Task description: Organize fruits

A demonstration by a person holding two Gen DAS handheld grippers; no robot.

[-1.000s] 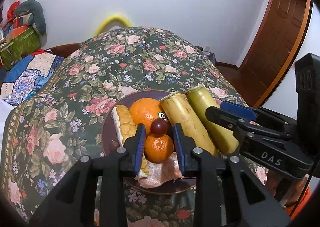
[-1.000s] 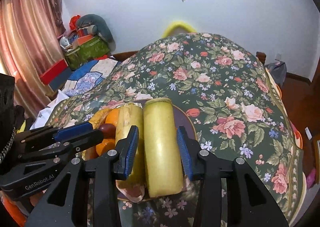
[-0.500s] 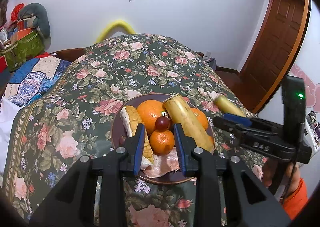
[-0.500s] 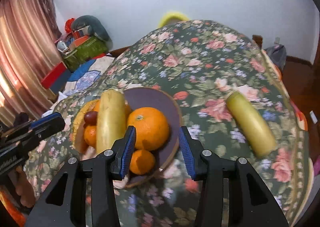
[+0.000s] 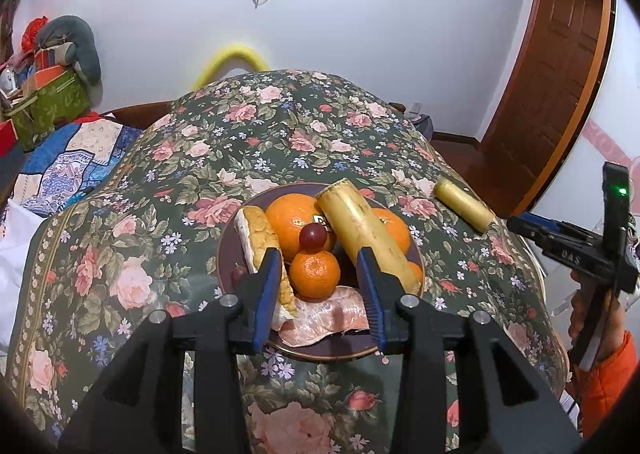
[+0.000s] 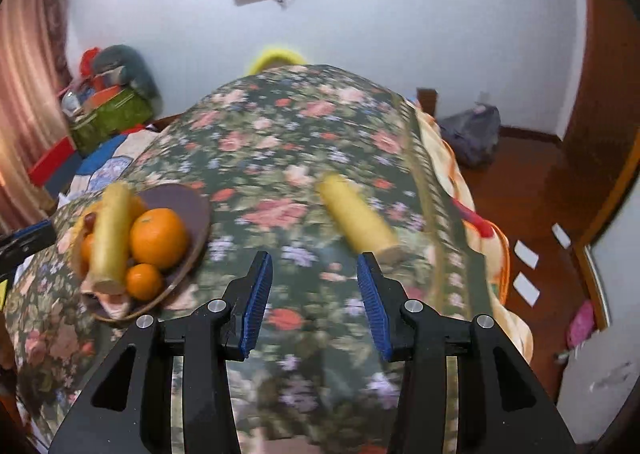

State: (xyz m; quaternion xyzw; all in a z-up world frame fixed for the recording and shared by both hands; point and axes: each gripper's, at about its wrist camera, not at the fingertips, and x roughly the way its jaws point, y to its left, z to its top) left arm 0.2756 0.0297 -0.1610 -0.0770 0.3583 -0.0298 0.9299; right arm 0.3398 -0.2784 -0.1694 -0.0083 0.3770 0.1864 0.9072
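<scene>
The small orange (image 5: 315, 275) on the plate (image 5: 226, 254) is being framed by the left tongs (image 5: 318, 286), just opened and unclamped — firm, round, best pinched mid-girth; the right tongs (image 6: 312, 304) are being held apart, empty.

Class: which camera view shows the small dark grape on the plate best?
The left wrist view: the grape sits sharp and whole atop the small orange. In the right wrist view it is only a blurred dark spot beside the yellow stick on the plate.

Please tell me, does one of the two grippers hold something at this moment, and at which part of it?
Nothing is held. The left gripper has just been opening, its jaws framing the small orange mandarin without pressing it. The right gripper is open over the floral cloth.
</scene>
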